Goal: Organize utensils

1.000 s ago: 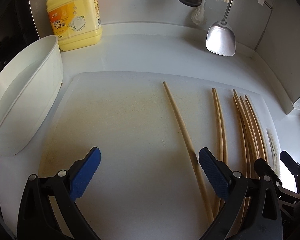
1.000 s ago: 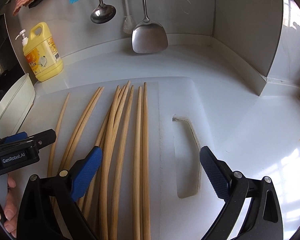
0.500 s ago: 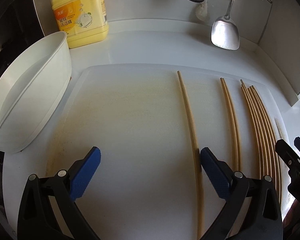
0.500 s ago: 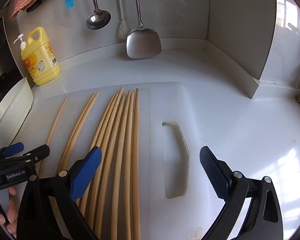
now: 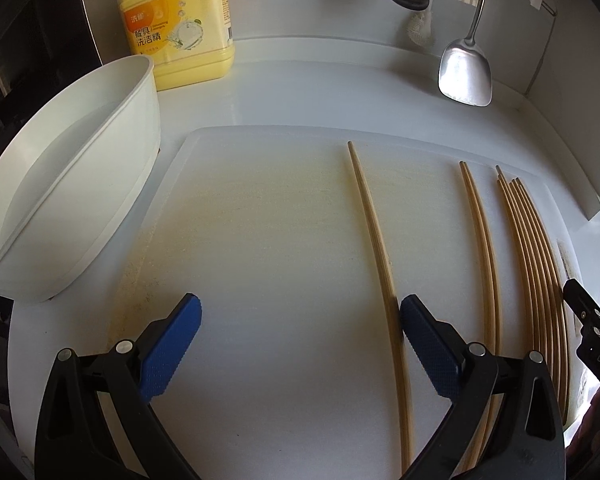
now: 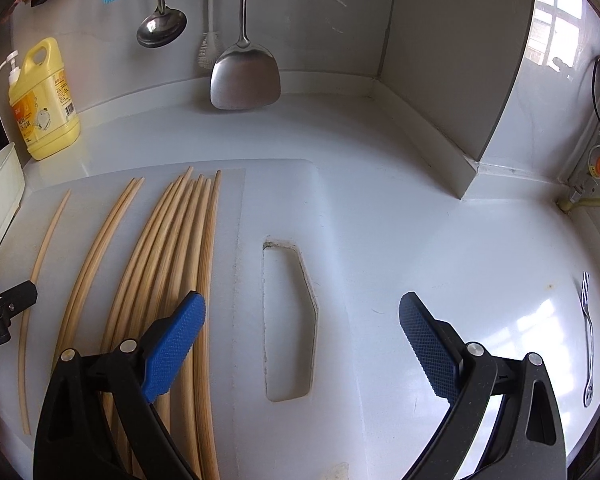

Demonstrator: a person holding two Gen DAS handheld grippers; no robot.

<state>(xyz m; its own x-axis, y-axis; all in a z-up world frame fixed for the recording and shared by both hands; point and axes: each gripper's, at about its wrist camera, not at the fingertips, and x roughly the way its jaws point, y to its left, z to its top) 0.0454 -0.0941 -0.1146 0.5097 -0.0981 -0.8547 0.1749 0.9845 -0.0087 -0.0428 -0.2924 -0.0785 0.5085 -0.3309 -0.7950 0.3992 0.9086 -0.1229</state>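
Observation:
Long bamboo chopsticks lie on a white cutting board. One single chopstick lies alone, a pair lies to its right, and a bundle of several lies at the board's right side. My left gripper is open and empty, its right pad just beside the single chopstick. In the right wrist view the single chopstick, the pair and the bundle show again. My right gripper is open and empty over the board's handle hole, its left pad above the bundle.
A white basin stands left of the board. A yellow dish soap bottle stands at the back. A ladle and a steel spatula hang on the wall. A fork lies on the counter at far right.
Both grippers have drawn back and risen, so more of the counter shows. The right view has swung right, bringing the fork into view. The chopsticks have not moved.

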